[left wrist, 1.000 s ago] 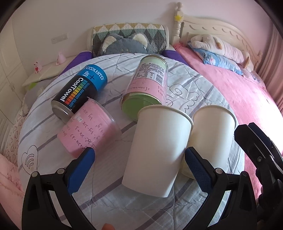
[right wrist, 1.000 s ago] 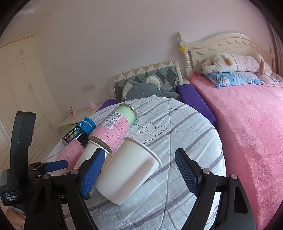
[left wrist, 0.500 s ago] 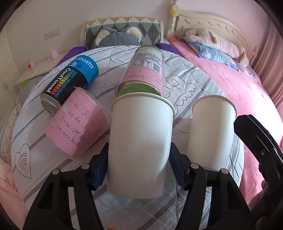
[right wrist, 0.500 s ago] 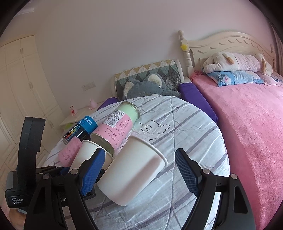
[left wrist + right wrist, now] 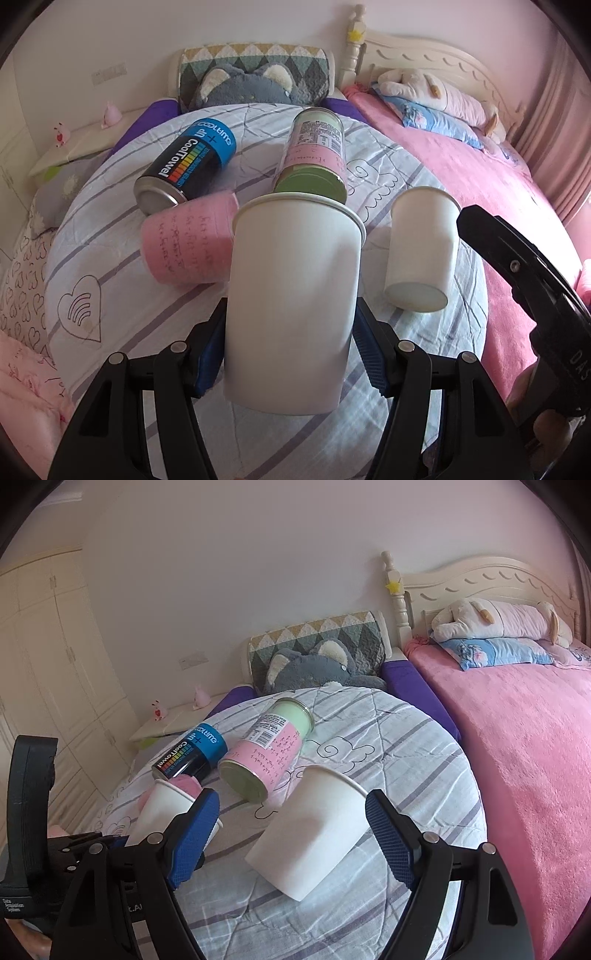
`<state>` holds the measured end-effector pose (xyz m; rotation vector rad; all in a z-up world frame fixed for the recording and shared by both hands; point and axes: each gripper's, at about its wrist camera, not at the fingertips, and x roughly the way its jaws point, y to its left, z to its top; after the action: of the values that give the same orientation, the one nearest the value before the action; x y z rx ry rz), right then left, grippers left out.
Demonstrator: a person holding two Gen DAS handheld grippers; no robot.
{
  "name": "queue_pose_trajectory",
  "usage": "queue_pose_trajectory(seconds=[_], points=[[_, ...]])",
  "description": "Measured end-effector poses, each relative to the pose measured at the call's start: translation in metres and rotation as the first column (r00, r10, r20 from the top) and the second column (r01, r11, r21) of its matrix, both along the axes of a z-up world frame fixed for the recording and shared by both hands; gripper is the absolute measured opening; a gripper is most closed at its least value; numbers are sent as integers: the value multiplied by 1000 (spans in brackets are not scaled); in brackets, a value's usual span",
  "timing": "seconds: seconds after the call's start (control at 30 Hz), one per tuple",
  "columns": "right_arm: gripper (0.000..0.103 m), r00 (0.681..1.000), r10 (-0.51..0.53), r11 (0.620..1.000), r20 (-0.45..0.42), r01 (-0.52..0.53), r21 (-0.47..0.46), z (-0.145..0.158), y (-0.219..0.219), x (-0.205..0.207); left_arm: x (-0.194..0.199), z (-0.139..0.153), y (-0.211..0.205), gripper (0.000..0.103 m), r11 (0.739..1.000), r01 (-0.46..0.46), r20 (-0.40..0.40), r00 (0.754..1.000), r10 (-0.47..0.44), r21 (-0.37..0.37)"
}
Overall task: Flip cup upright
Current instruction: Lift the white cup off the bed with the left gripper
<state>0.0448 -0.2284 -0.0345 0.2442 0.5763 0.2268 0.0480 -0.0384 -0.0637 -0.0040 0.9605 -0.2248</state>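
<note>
My left gripper (image 5: 288,354) is shut on a white paper cup (image 5: 291,295), its blue pads pressed on both sides of the cup's lower body; the rim points away from me and the cup is raised off the cloth. The same cup shows in the right wrist view (image 5: 166,812), held by the left gripper (image 5: 110,843). A second white paper cup (image 5: 421,251) lies on its side on the striped tablecloth (image 5: 110,280). My right gripper (image 5: 291,845) is open, its pads on either side of that lying cup (image 5: 310,830), apart from it.
A pink paper cup (image 5: 188,243), a black-and-blue can (image 5: 188,162) and a green-and-pink can (image 5: 314,155) lie on their sides behind the cups. A pink bed (image 5: 524,746) is to the right, a grey plush (image 5: 314,664) beyond the table.
My left gripper closed on the white cup and lifted it, tipping its rim upward. The right gripper edged forward around the other cup, still open.
</note>
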Motion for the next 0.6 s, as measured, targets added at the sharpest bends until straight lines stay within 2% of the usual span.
queue_pose_trajectory(seconds=[0.3, 0.6], points=[[83, 999, 53, 998, 4, -53, -29, 10, 43, -15, -27, 2, 39, 64, 999, -35, 7, 999, 35, 6], [83, 997, 77, 996, -8, -77, -49, 13, 71, -22, -44, -6, 70, 65, 999, -48, -21, 999, 47, -12]])
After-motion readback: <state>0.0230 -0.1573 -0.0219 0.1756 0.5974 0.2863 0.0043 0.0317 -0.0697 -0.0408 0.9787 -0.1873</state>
